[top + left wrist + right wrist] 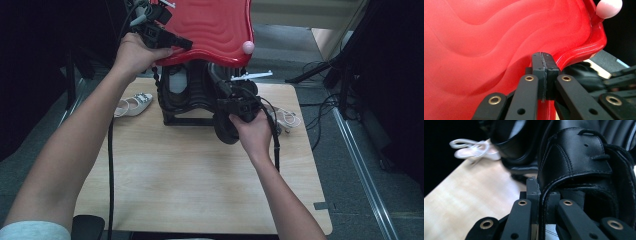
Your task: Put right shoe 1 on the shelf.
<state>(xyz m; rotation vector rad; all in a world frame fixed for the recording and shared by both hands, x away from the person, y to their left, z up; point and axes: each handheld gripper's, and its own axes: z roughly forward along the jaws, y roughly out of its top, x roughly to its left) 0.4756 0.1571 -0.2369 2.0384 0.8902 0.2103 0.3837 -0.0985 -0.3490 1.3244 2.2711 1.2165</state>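
1. The left gripper (167, 41) is up at about 11 o'clock on the table (200, 190), and its jaws are pinched together on the edge of the red lid (215, 30). The left gripper view (543, 72) shows the pads closed tight with the wavy red plastic squeezed between them.
2. That lid is tilted up, raised over a black rack (185, 100) at roughly 12 o'clock. There's a little pink knob (248, 47) on its rim.
3. The right gripper (235, 107) sits just right of the rack, around 1 o'clock, clamped on the rim of a black leather shoe (584, 170). You can see the leather edge wedged between the jaws in the right gripper view (541, 195).
4. A white sandal (132, 105) lies on the table at 10 o'clock, left of the rack. Another pale strappy one (287, 119) is at 2 o'clock, just beside the right hand (255, 135).
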